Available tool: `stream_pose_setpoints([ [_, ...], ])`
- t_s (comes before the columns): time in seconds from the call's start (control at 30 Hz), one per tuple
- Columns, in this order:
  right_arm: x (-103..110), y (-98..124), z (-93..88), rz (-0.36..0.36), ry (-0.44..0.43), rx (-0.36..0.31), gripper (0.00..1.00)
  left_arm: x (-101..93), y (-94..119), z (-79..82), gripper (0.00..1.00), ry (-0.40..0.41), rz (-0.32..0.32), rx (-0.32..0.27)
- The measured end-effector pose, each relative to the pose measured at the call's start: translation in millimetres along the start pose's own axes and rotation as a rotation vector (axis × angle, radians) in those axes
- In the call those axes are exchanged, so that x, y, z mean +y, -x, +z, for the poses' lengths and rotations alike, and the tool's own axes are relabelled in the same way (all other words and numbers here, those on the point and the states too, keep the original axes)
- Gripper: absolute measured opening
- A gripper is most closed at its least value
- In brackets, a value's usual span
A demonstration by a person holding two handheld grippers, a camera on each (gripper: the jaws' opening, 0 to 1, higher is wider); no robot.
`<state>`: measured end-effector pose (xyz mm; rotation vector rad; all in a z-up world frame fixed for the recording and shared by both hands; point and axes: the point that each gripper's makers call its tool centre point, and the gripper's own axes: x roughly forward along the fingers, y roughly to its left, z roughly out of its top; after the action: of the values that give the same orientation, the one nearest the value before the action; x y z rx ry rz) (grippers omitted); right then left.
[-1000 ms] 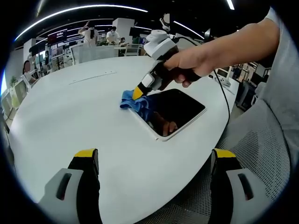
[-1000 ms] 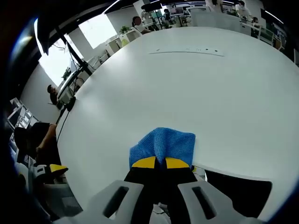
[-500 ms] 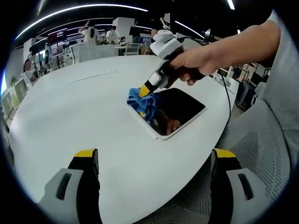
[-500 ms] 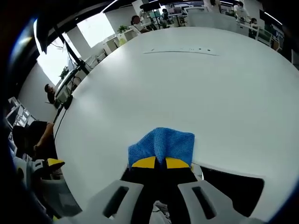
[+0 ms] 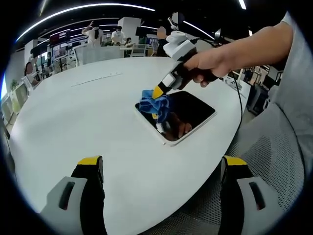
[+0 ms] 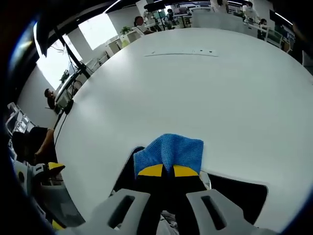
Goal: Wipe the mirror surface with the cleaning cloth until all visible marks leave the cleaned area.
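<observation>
Nearest us in the left gripper view, our left gripper (image 5: 159, 183) hovers with its jaws spread wide apart over the white table (image 5: 73, 112), holding nothing. Farther out and to the right, the dark mirror (image 5: 188, 115) lies flat near the table's edge. On its far left corner our right gripper (image 6: 164, 171), held in a hand (image 5: 210, 61), has its jaws clamped on the blue cleaning cloth (image 6: 168, 149), pressing it against the glass.
</observation>
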<state>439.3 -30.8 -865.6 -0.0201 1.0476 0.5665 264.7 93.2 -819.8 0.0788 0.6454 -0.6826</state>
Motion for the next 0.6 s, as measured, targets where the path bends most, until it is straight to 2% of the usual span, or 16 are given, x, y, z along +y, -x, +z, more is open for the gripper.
stream_pose_setpoints([
  [0.33, -4.9, -0.3, -0.9, -0.009, 0.005, 0.003, 0.0, 0.3, 0.0, -0.2, 0.99, -0.001, 0.005, 0.003],
  [0.6, -3.0, 2.0, -3.8, -0.019, -0.047, -0.027, 0.0, 0.5, -0.4, -1.3, 0.99, 0.0, 0.005, 0.007],
])
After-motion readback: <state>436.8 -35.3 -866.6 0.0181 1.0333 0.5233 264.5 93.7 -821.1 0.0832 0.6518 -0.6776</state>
